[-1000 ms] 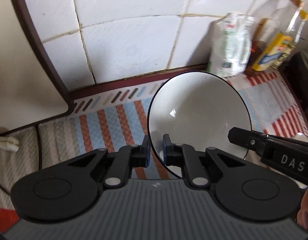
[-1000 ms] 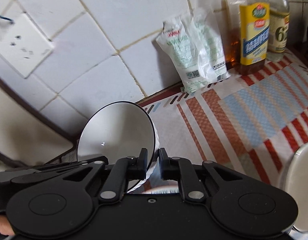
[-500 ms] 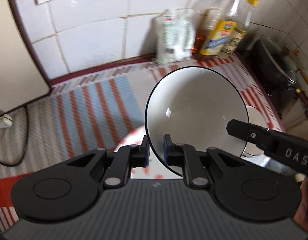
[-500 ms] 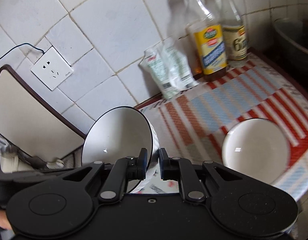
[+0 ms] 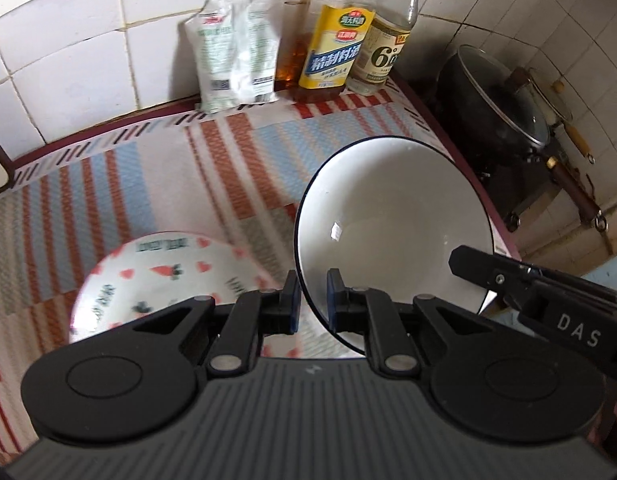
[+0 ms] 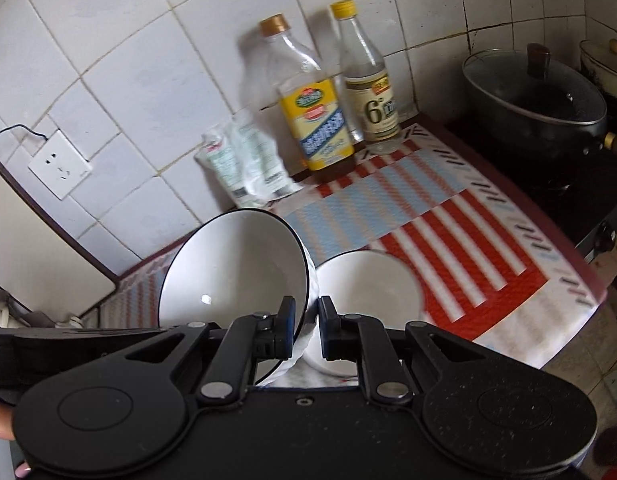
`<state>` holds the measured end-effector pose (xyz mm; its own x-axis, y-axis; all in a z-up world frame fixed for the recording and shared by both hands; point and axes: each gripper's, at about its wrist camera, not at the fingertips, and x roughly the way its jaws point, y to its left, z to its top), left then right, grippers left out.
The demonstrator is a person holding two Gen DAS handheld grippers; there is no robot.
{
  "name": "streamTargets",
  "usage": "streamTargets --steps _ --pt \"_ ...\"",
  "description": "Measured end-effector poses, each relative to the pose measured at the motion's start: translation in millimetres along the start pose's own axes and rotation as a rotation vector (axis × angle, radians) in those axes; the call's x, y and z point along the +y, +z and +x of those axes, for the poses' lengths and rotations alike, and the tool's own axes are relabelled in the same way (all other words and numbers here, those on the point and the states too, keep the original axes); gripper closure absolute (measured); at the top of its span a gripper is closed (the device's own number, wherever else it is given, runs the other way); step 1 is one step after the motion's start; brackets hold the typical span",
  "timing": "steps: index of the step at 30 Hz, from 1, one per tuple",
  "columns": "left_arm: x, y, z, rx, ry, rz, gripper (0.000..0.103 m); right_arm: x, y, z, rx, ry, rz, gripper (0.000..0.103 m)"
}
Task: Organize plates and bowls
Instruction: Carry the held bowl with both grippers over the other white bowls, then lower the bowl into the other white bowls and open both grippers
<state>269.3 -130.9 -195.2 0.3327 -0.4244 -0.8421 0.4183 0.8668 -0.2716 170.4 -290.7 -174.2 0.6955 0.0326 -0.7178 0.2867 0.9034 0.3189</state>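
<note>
Now mid-carry: left gripper (image 5: pixel 310 298) and right gripper (image 6: pixel 307 326) both pinch rim of black-rimmed bowl (image 5: pixel 392 224), tilted above striped surface (image 5: pixel 236 148). Next, judged: lower bowl into small white bowl (image 6: pixel 368 288) or onto strawberry plate (image 5: pixel 164 276); level first.

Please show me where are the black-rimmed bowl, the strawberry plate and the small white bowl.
black-rimmed bowl (image 5: pixel 392 236): left wrist view, inner wall.
strawberry plate (image 5: pixel 160 276): left wrist view, patterned face.
small white bowl (image 6: pixel 368 288): right wrist view, inside bottom.

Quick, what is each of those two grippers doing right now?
Left gripper: shut on the black-rimmed bowl.
Right gripper: shut on the same bowl's rim.
</note>
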Motion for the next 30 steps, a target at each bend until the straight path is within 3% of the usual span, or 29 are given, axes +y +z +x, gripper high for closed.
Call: streamTargets --steps 5,9,15,21,28,30 --pt "-21 7 23 -0.007 -0.028 -0.068 0.092 -39 11 11 0.044 0.023 -0.008 0.087" --pt "-38 7 44 0.011 0.027 -0.066 0.092 -57 16 25 0.077 0.023 -0.052 0.087" --pt "-37 8 69 0.094 0.043 -0.092 0.092 -56 13 45 0.102 -0.019 -0.209 0.087" --pt "-41 8 72 0.106 0.068 -0.088 0.091 -49 4 56 0.101 -0.071 -0.339 0.084" --pt "-55 13 74 0.119 0.151 -0.05 0.089 -62 -1 59 0.097 -0.019 -0.299 0.083" --pt "-58 15 71 0.099 0.197 -0.067 0.082 -64 -3 59 0.087 -0.003 -0.295 0.085"
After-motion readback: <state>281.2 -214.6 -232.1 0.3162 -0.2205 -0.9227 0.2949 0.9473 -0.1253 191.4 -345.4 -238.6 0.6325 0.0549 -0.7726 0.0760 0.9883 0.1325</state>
